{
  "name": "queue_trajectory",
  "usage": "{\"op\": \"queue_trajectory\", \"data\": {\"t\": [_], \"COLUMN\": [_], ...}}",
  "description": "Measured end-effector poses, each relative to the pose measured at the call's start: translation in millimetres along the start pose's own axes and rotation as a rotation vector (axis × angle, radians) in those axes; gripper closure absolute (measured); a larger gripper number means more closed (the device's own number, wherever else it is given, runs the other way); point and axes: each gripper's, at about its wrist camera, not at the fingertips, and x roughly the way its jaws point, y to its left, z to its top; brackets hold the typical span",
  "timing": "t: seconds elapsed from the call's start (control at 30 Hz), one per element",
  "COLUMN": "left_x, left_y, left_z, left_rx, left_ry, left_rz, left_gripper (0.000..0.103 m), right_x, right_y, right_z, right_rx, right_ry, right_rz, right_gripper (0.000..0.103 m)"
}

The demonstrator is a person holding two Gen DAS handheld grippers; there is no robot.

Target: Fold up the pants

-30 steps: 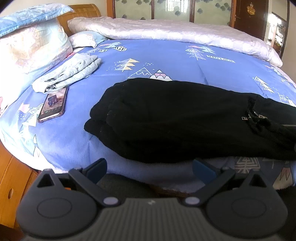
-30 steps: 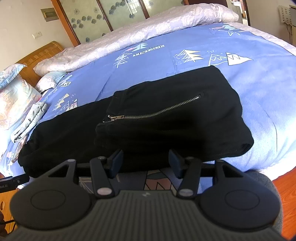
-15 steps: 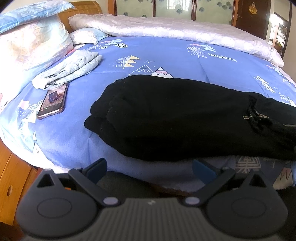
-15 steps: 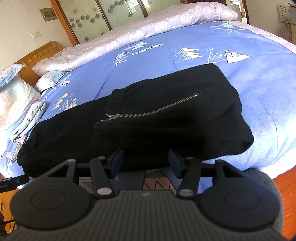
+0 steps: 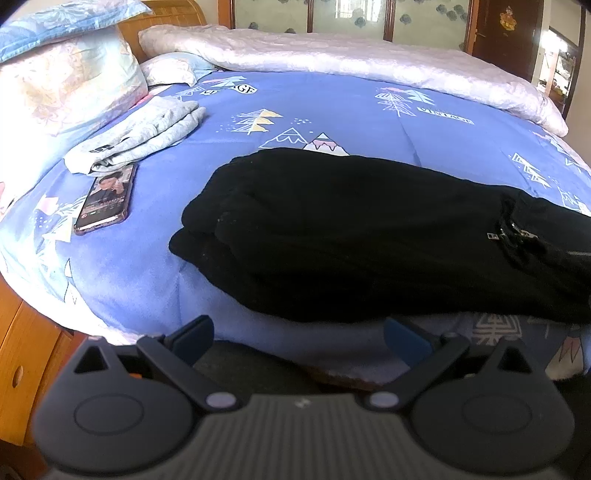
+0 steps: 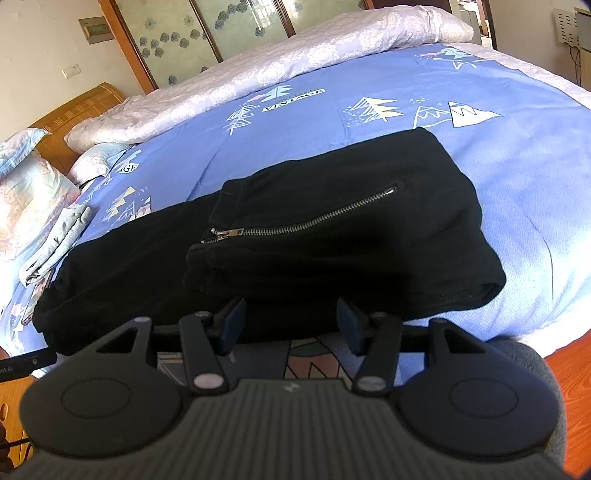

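A: The black pants (image 5: 369, 236) lie folded lengthwise across the near edge of the bed (image 5: 332, 110), on the blue duvet cover printed with trees and mountains, legs stacked one on the other.

B: From the right wrist view the waist end is doubled over itself, and a silver zipper (image 6: 306, 223) runs slantwise across the top layer, its pull at the lower left end.

A: The left tool (image 5: 297, 334) hangs just off the bed's edge, short of the cloth. Its jaws stand wide, with nothing between them.

B: The right tool (image 6: 290, 323) is held the same way. Its blue pads (image 6: 232, 325) sit apart at a middling gap just in front of the pants' near hem, and nothing is pinched there.

A: Further out, on the left of the left wrist view, a smartphone (image 5: 107, 201) lies face up with its screen lit, well apart from the pants.

B: Just beyond the phone and touching its far end is a folded light grey garment (image 5: 136, 138). Past that, floral pillows (image 5: 62, 77) rest against the wooden headboard (image 5: 162, 16).

A: A pale quilt (image 5: 351, 61) is bunched along the far side of the bed, and glass-panelled doors stand behind it.
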Motion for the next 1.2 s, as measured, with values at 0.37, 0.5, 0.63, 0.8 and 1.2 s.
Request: {"op": "queue_trajectory", "data": {"t": [0.37, 0.5, 0.63, 0.8, 1.2], "left_x": [1.8, 2.8, 3.0, 3.5, 4.3], "left_y": [0.4, 1.4, 1.4, 1.7, 1.4], "left_z": [-0.2, 0.4, 0.4, 0.5, 0.5], "left_rx": [-0.006, -0.009, -0.008, -0.008, -0.007], "left_ry": [0.015, 0.018, 0.018, 0.021, 0.024], "left_rz": [-0.004, -0.005, -0.006, -0.006, -0.007], "left_gripper": [0.001, 0.001, 0.001, 0.001, 0.001], "right_x": [0.9, 0.9, 0.9, 1.0, 1.5], "right_y": [0.8, 0.8, 0.9, 1.1, 1.6], "right_z": [-0.8, -0.8, -0.8, -0.7, -0.9], "right_rx": [0.001, 0.002, 0.001, 0.001, 0.001], "right_ry": [0.002, 0.002, 0.002, 0.002, 0.002], "right_rz": [-0.002, -0.002, -0.003, -0.003, -0.005], "right_gripper": [0.046, 0.046, 0.046, 0.046, 0.046]}}
